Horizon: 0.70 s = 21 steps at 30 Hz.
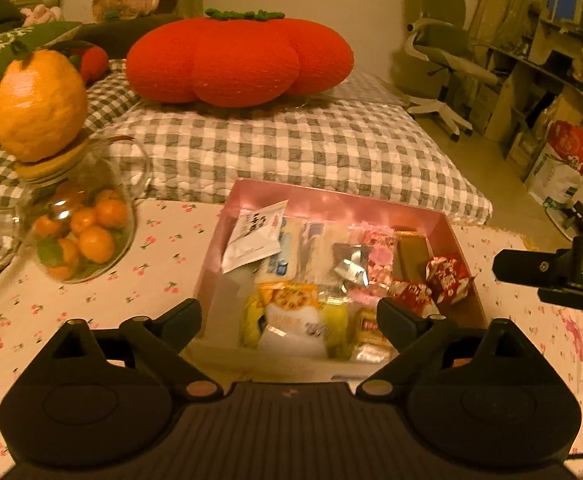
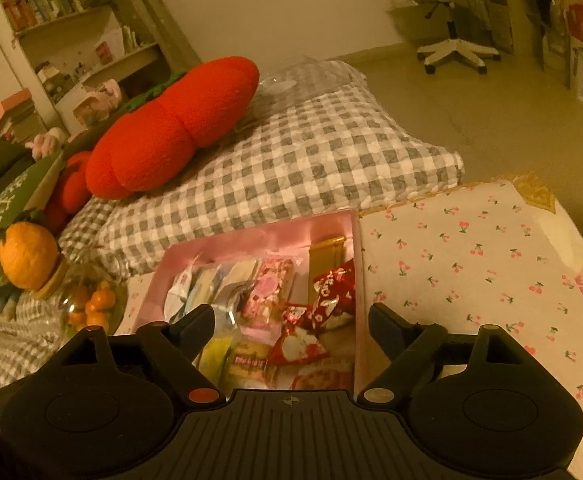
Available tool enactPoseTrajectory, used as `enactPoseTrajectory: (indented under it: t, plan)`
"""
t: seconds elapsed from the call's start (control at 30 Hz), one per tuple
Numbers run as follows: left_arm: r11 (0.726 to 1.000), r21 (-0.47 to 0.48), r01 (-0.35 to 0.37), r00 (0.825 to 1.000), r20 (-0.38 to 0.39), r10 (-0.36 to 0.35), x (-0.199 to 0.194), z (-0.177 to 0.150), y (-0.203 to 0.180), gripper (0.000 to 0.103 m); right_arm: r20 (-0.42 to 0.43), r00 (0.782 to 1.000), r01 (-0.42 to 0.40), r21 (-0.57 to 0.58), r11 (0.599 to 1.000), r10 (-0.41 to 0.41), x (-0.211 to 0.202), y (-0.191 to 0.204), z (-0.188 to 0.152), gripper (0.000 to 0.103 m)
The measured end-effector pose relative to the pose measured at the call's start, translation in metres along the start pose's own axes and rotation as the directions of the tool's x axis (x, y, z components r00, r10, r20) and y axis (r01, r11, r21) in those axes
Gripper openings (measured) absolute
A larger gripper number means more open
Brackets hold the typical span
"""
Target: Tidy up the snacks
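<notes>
Left gripper: the black two-finger left gripper [image 1: 289,320] hangs over the near end of the box, jaws spread wide with nothing between the pads.
Right gripper: the black two-finger right gripper [image 2: 291,326] is likewise released and empty, poised over the box's near right corner; part of it juts in at the right edge of the left wrist view.
Box: a shallow pink cardboard box [image 1: 331,204] sits on a white tablecloth printed with small red cherries [image 1: 91,312].
Snacks, near end: a packet with an orange cookie picture [image 1: 291,304] lies beside yellow-green wrappers [image 1: 335,320] (the print is too blurred to read).
Snacks, right side: red foil packets with white markings [image 1: 443,276] are bunched against the right wall; in the right wrist view they show at [image 2: 327,300].
Snacks, middle: pink flowery wrappers [image 1: 379,256] and a crumpled silver foil piece [image 1: 351,268] lie together.
Snacks, far end: a white sachet with dark lettering [image 1: 255,236] leans on the far left wall.
Jar: a tilted clear glass jar holding small oranges [image 1: 79,228] stands left of the box, well apart from it.
Orange toy: a knitted orange fruit [image 1: 39,104] rests on the jar's wooden lid.
Bedding: a grey-and-white checked quilt [image 1: 291,148] lies beyond the tablecloth.
Cushion: a big red tomato-shaped plush cushion [image 1: 239,60] sits on the quilt.
Room: a pale office chair [image 1: 443,56] stands at the far right.
</notes>
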State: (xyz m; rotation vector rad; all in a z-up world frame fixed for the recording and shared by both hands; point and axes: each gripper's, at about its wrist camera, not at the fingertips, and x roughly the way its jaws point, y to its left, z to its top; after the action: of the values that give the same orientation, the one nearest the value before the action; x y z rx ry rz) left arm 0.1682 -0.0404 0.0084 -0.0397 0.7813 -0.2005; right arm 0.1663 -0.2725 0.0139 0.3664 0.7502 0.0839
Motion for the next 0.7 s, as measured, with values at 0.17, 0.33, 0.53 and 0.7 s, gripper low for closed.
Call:
enactPoseTrajectory:
  t: [0.17,0.33,0.53,0.7]
  plan:
    - [1.0,0.011,-0.014,1.0,-0.005,0.014,-0.01,-0.01,0.01,0.098,0.009,1.0,0.018,-0.008,1.0,-0.018,-0.012,0.0,-0.008,0.09]
    - [0.999,0.014,-0.034,0.999,-0.011,0.034,-0.02,-0.024,0.023,0.1,0.006,0.998,0.058,-0.014,0.998,-0.058,-0.024,-0.008,-0.02,0.09]
    - [0.998,0.025,-0.053,0.998,-0.029,0.054,-0.033,-0.044,0.033,0.102,-0.004,0.995,0.097,-0.033,0.995,-0.098,-0.04,-0.015,-0.036,0.09]
    - [0.996,0.028,-0.08,0.995,-0.055,0.081,-0.045,-0.057,0.037,0.102,-0.034,0.993,0.112,-0.037,0.993,-0.114,-0.051,-0.018,-0.055,0.09]
